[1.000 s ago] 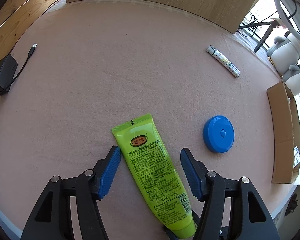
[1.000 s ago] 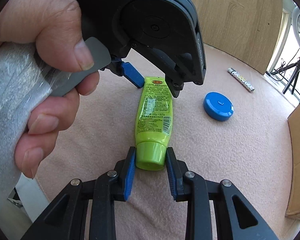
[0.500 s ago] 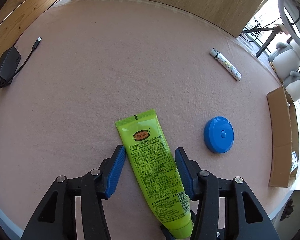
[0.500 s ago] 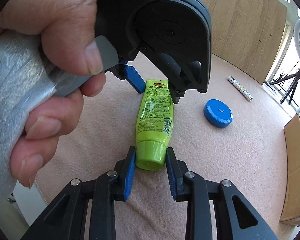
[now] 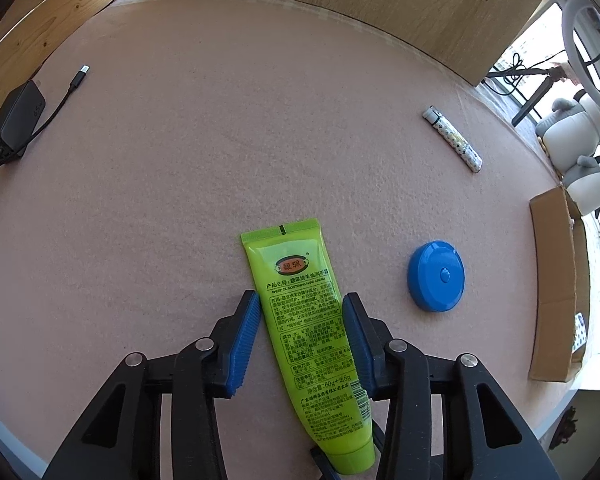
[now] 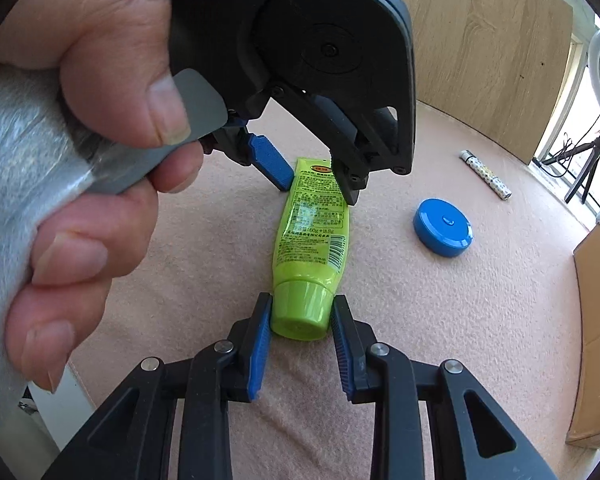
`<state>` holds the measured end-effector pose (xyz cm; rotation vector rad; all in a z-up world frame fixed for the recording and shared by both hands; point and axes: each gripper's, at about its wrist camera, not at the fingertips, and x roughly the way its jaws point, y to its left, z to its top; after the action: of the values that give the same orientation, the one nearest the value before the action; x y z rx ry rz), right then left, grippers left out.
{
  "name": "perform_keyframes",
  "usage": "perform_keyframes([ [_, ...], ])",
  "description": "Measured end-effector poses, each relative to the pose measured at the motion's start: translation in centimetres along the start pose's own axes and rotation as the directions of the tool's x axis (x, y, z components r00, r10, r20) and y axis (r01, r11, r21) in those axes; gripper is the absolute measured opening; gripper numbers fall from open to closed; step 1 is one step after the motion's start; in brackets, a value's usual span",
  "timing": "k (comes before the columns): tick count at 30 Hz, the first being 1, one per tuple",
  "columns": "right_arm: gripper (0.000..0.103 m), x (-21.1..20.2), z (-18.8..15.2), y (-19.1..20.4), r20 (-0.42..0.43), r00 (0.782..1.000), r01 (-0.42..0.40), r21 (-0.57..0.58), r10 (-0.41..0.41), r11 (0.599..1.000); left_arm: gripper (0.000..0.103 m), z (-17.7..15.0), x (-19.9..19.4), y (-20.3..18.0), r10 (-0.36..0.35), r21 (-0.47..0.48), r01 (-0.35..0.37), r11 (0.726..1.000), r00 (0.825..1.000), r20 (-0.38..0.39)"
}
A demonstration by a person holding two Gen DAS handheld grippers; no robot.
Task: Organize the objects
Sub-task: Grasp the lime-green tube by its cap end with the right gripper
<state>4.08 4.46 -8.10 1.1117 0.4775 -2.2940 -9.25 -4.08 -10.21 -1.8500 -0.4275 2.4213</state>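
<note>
1. The green tube [image 5: 312,336] lies flat on the pink felt table [image 5: 220,140], its crimped end pointing away toward the far side and its cap [image 6: 302,312] toward the near edge
2. Its long axis runs nearly along the line both tools point, slanting a little to the right as it comes nearer in the left wrist view
3. The right gripper [image 6: 302,340] is clamped narrow on the cap, one blue pad against each side, so this end of the tube is already pinned
4. The left gripper [image 5: 302,340] straddles the printed middle of the tube from above; its jaws have just been closing in, with the tube between them
5. The right-hand pad looks to be at the tube's edge, while a thin strip of felt shows beside the other, so I judge this grip not yet made
6. Both tools sit over the same object at different stations: left on the body, right on the cap, with the person's hand [image 6: 80,160] squeezing the left tool's trigger
7. The squeeze comes across the tube's width, and the soft body is likely to flatten before it holds
8. The blue round case [image 5: 436,276], patterned stick [image 5: 452,144] and cardboard box [image 5: 556,292] all lie to the right, the box well apart at the table's edge
</note>
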Motion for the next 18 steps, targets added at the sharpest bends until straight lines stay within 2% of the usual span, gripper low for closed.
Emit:
perform_keyframes([
  [4,0.025,-0.1,0.3,0.4,0.001,1.000,0.007,-0.007,-0.007,1.000,0.041,0.5,0.3,0.0,-0.027,-0.028,0.027,0.999,1.000,-0.008],
  [8,0.026,-0.4,0.5,0.7,0.009,1.000,0.014,-0.016,-0.014,1.000,0.040,0.8,-0.1,-0.2,-0.029,-0.025,0.029,0.999,1.000,0.002],
  [9,0.026,-0.5,0.6,0.8,0.013,1.000,0.016,-0.019,-0.016,1.000,0.042,0.8,0.0,-0.4,-0.022,-0.015,0.021,1.000,1.000,-0.002],
  [10,0.026,-0.6,0.7,0.9,0.015,1.000,0.018,-0.021,-0.017,1.000,0.050,0.8,0.3,-0.5,-0.009,-0.003,0.009,1.000,1.000,-0.018],
  [12,0.026,-0.6,0.9,1.1,0.010,1.000,0.013,-0.025,-0.012,1.000,0.058,0.6,0.6,-0.5,-0.004,0.000,0.004,1.000,1.000,-0.010],
  [15,0.026,-0.4,1.0,1.7,0.001,1.000,0.006,-0.039,-0.006,0.999,0.065,0.5,0.8,-1.5,0.031,0.048,-0.031,0.998,0.999,-0.010],
  [17,0.026,-0.5,1.2,1.8,0.000,1.000,0.005,-0.039,-0.005,0.999,0.064,0.5,1.0,-1.8,0.031,0.055,-0.030,0.998,0.999,-0.012],
  [18,0.026,-0.5,1.2,1.8,-0.001,1.000,0.004,-0.036,-0.004,0.999,0.052,0.6,0.8,-1.7,0.026,0.049,-0.025,0.998,1.000,-0.013],
])
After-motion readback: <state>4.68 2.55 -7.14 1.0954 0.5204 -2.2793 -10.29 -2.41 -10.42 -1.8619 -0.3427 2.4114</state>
